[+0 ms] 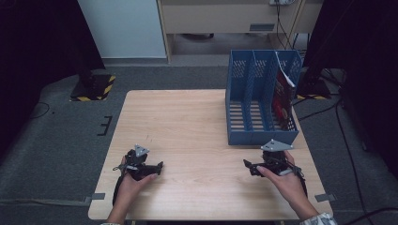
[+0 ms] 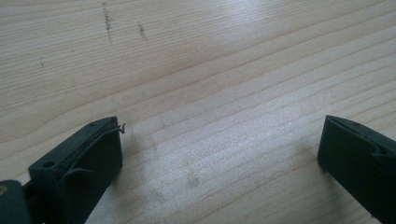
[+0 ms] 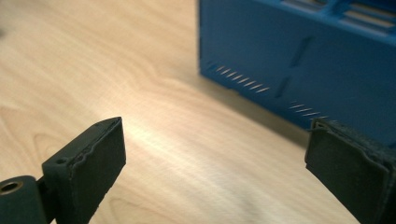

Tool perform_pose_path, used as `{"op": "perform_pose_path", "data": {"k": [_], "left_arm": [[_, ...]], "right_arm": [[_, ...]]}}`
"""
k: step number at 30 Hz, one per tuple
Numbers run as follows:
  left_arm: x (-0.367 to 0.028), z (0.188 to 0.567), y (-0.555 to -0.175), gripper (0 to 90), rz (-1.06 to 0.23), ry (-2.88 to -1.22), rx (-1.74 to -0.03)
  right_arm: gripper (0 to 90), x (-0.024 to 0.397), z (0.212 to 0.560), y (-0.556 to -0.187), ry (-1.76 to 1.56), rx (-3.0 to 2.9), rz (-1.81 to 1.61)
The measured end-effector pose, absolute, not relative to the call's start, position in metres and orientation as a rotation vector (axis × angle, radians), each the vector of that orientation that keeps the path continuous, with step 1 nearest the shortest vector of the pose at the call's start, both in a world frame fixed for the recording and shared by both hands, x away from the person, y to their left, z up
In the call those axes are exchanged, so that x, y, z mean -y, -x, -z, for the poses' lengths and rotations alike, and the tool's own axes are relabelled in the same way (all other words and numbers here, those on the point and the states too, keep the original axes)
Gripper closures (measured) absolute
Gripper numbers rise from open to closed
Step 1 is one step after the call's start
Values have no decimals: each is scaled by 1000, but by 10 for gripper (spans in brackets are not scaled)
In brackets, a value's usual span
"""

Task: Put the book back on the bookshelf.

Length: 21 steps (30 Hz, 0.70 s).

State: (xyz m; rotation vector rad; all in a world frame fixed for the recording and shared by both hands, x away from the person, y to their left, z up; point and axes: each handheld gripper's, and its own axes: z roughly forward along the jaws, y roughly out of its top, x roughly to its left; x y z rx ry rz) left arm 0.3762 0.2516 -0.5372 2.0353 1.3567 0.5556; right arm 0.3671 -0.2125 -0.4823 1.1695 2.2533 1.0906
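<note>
My left gripper (image 1: 151, 168) rests low over the wooden table (image 1: 187, 122) near its front left, held by a hand. In the left gripper view its jaws (image 2: 219, 137) stand wide apart, with bare wood between them. My right gripper (image 1: 249, 167) sits near the front right, just in front of a blue three-slot file holder (image 1: 260, 101). In the right gripper view the jaws (image 3: 215, 137) are spread open and empty, and the holder's blue front wall (image 3: 299, 56) is close ahead. A red booklet (image 1: 283, 101) leans in the holder's rightmost slot.
The table's front edge runs just behind both hands. Grey carpet surrounds the table, with cables on the right floor (image 1: 347, 140) and a black stand base with yellow stripes (image 1: 93, 87) at the back left. A pale cabinet (image 1: 220, 18) stands beyond.
</note>
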Motion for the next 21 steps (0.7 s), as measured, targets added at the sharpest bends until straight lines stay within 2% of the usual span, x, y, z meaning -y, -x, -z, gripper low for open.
{"op": "perform_pose_path", "data": {"k": [11, 21], "left_arm": [[-252, 537, -376, 0, -555, -2036, -1357], [-252, 537, -376, 0, -554, -2039, -1351]], "right_arm": [[57, 163, 503, -365, -1071, -2394, -1086], [65, 110, 517, -385, -1031, -2447, -1069]]}}
